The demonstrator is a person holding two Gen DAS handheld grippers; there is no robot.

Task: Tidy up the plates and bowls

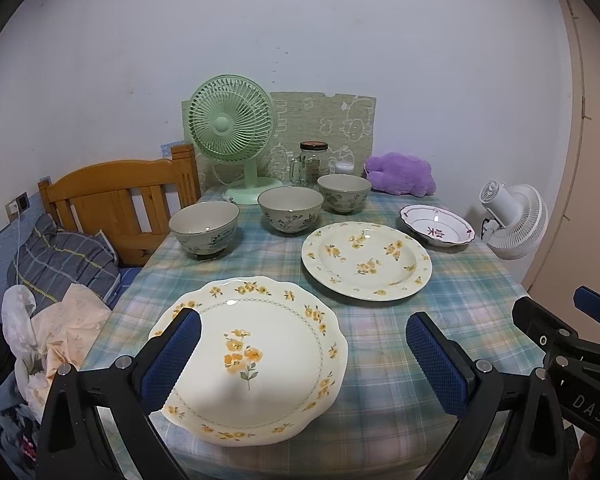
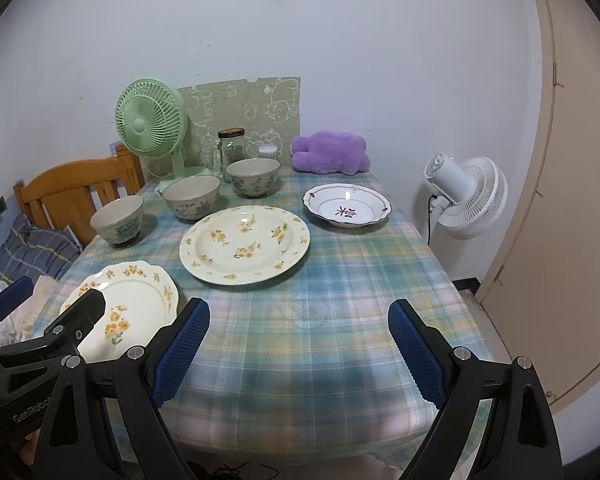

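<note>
Three bowls (image 1: 204, 229) along table (image 2: 320, 280) far edge before green fan (image 1: 230, 120), jar (image 1: 313, 162); three plates (image 1: 366, 260) nearer; left gripper (image 1: 300, 360), right gripper (image 2: 300, 348) wide open, empty.

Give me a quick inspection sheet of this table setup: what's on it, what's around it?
Surface: table with plaid cloth.
Job's things: three bowls, scalloped plate, round floral plate, small purple-trimmed dish; none stacked.
Clutter: green fan, glass jar, purple plush.
Grippers: left gripper open above the scalloped plate; right gripper open over bare cloth.
Cables: black cord at the white fan.
Surroundings: wooden headboard, bedding, door.
</note>
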